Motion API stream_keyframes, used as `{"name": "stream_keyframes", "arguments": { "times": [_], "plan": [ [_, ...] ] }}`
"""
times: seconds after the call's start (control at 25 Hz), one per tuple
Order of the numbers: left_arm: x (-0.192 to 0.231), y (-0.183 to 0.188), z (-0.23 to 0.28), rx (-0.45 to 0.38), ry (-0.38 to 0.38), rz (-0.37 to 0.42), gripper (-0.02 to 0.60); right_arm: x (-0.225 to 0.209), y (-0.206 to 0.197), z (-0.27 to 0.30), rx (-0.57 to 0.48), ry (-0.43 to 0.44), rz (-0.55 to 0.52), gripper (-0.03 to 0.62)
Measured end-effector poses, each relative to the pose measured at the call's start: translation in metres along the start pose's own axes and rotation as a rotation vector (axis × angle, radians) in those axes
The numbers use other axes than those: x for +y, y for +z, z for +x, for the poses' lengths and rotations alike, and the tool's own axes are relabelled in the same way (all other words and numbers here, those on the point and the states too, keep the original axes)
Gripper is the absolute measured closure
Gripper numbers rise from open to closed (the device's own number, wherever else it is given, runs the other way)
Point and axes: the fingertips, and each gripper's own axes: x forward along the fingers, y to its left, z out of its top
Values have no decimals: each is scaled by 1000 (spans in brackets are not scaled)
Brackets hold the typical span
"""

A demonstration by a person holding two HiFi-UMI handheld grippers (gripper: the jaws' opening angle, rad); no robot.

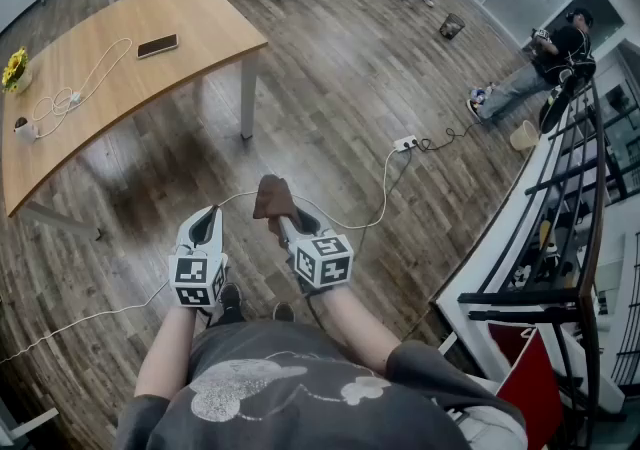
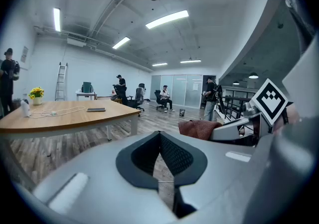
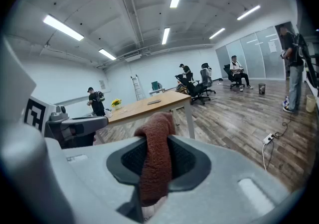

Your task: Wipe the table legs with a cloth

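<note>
Head view: plank floor [image 1: 380,68] spreads below; the wooden table [image 1: 100,88] and its white leg [image 1: 247,98] stand well apart from the left gripper [image 1: 207,221] and right gripper [image 1: 283,223]. Left gripper view: its jaws meet, empty. Right gripper view: jaws clamp the brown cloth [image 3: 155,158].

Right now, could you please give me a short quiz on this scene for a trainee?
1. True or false: the left gripper holds nothing.
2. What grips the brown cloth? A) the left gripper B) the right gripper C) neither gripper
3. Fill in: the phone lies on the ____.
Key: 1 true; 2 B; 3 table.
</note>
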Motion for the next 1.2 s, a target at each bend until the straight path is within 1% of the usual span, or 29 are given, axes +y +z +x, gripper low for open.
{"name": "stream_keyframes", "arguments": {
  "times": [0.2,0.44,0.68,0.84,1.0,1.2],
  "plan": [
    [1,2,-3,-2,3,13,563,7,0,-1,0,10,-16,516],
    [3,-6,-9,9,11,0,563,13,-6,-2,9,13,-22,516],
    [5,-14,-7,18,-2,-22,563,17,-14,-5,28,2,-30,516],
    [10,-14,0,4,-29,-37,563,15,-8,-3,-15,3,-1,514],
    [23,-11,9,3,-57,-35,563,15,-3,8,-14,-35,11,513],
    [51,-8,18,3,-85,-59,563,22,2,33,-8,-78,22,513]
  ]
}}
